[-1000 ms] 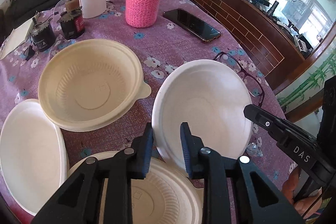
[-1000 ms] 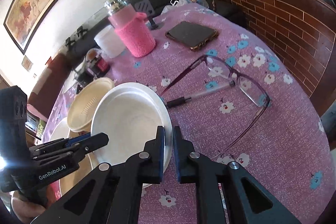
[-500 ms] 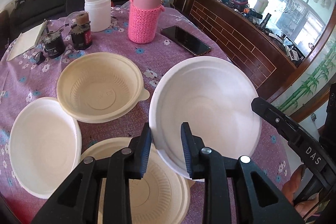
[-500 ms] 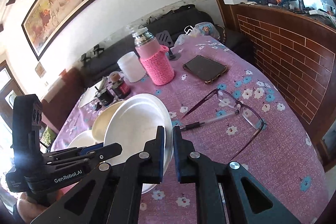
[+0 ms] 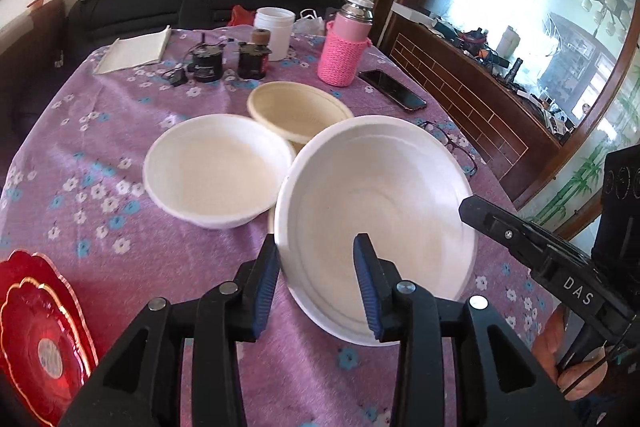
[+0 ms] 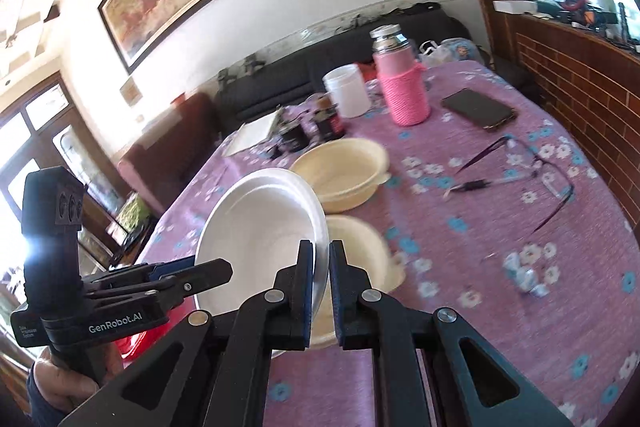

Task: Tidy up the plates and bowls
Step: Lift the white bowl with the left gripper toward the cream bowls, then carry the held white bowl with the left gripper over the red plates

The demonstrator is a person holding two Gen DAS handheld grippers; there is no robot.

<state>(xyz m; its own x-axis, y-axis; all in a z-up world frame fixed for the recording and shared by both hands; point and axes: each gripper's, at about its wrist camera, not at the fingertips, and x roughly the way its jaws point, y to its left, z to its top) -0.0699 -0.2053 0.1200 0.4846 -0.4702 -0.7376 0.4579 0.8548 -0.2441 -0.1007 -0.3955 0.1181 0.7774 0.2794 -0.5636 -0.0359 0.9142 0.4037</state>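
Note:
A white bowl (image 5: 376, 203) is held tilted above the table; it also shows in the right wrist view (image 6: 260, 227). My right gripper (image 6: 320, 259) is shut on its rim. My left gripper (image 5: 316, 263) is open, its fingers either side of the bowl's near rim without clamping it. A second white bowl (image 5: 218, 167) sits on the purple cloth to the left. A cream bowl (image 5: 298, 111) sits behind, and another cream bowl (image 6: 360, 255) lies under the held one. A red plate (image 5: 40, 339) lies at the near left edge.
At the back stand a pink-sleeved flask (image 5: 344, 47), a white jar (image 5: 274, 31), two dark small jars (image 5: 252, 59) and a notepad (image 5: 134, 51). A phone (image 5: 392, 89), glasses (image 6: 532, 163) and a pen (image 6: 472, 185) lie on the right side.
The white bowl has been lifted higher and carried left over the other bowls. My left gripper's jaws have spread apart. Both cameras have risen and pulled back; the red plate has come into view.

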